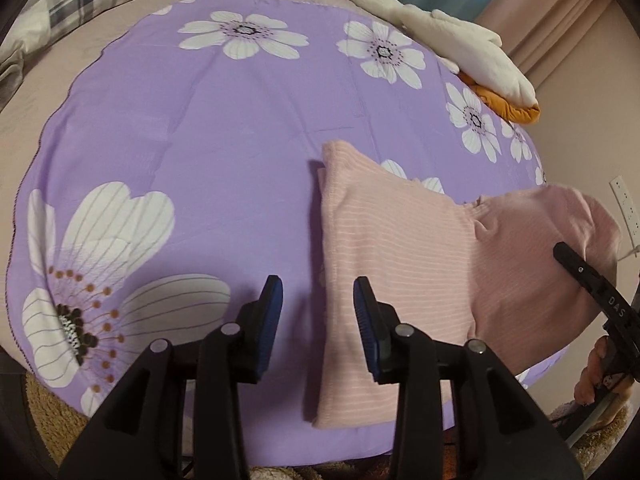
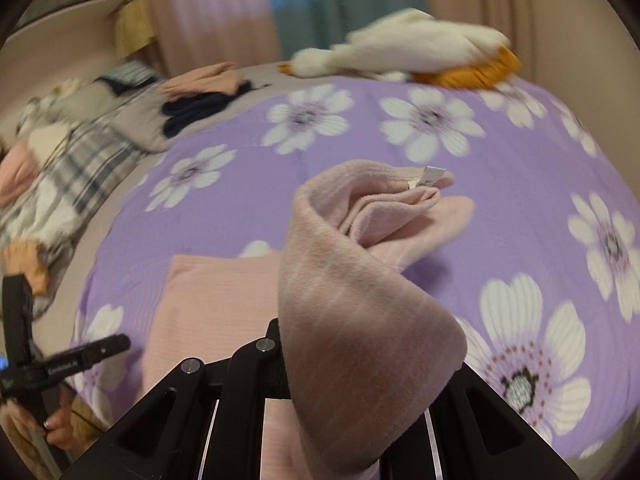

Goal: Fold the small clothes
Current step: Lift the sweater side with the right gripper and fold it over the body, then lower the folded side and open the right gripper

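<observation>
A: The pink garment (image 1: 400, 264) lies on the purple floral sheet (image 1: 208, 128), its near half flat. Left tool (image 1: 318, 320) hangs spread over its left edge, gripping nothing.

B: Right tool (image 2: 320, 360) pinches the lifted end. Advice: carry it level across the flat half, matching edges before release.

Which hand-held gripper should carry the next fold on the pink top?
Right. The right hand-held gripper already has the pink top draped over it, lifted; the left hand-held gripper hangs open and empty above its flat edge.
</observation>
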The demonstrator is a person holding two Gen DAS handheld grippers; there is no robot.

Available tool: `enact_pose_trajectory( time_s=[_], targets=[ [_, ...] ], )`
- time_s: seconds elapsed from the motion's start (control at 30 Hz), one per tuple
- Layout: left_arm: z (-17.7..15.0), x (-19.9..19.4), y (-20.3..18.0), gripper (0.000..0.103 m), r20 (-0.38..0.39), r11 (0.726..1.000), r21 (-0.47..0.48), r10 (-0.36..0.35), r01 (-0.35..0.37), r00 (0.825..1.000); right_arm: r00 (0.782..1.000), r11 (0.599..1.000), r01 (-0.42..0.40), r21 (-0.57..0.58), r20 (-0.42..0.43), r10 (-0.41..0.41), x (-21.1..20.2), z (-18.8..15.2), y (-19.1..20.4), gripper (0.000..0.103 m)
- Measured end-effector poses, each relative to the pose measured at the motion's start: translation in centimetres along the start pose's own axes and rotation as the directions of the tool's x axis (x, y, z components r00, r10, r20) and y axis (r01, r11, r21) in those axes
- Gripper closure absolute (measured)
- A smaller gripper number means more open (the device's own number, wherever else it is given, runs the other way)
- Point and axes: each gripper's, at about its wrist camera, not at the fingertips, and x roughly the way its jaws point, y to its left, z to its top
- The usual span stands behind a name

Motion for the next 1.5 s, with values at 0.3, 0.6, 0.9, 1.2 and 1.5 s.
enact_pose_trajectory(
  time_s=[0.3,0.6,0.9,1.2,1.5],
  targets=[
    [-0.4,-0.9,1.4,0.062,0.004,0.999,-0.032,0.016,-0.016,1.000,0.988,0.977,-0.128,-0.174,-0.108,0.110,3.3,-1.2,6.8,0.088],
    [-0.7,-1.0,1.7,0.059,-0.007,0.999,-0.031,0.020,-0.020,1.000,0.958,0.956,-0.151,-0.253,-0.275,0.079,7.9,-4.5,10.1,0.087],
    [-0.6,-1.1,1.2,0.058,-0.019,0.999,-0.025,-0.024,0.024,1.000,0.932,0.951,-0.240,-0.193,-0.320,0.170,7.4,-4.7,9.7,0.066],
    [0.6,-0.9,-0.3,0.044,-0.052,0.979,-0.016,-0.203,0.202,0.978,0.897,0.915,-0.393,-0.091,-0.259,0.359,2.3,-3.8,7.7,0.043],
    [1.3,1.0,-2.2,0.041,-0.141,0.952,-0.006,-0.304,0.306,0.942,0.941,0.958,-0.285,0.003,-0.188,0.281,1.8,-3.3,4.2,0.043]
  ],
)
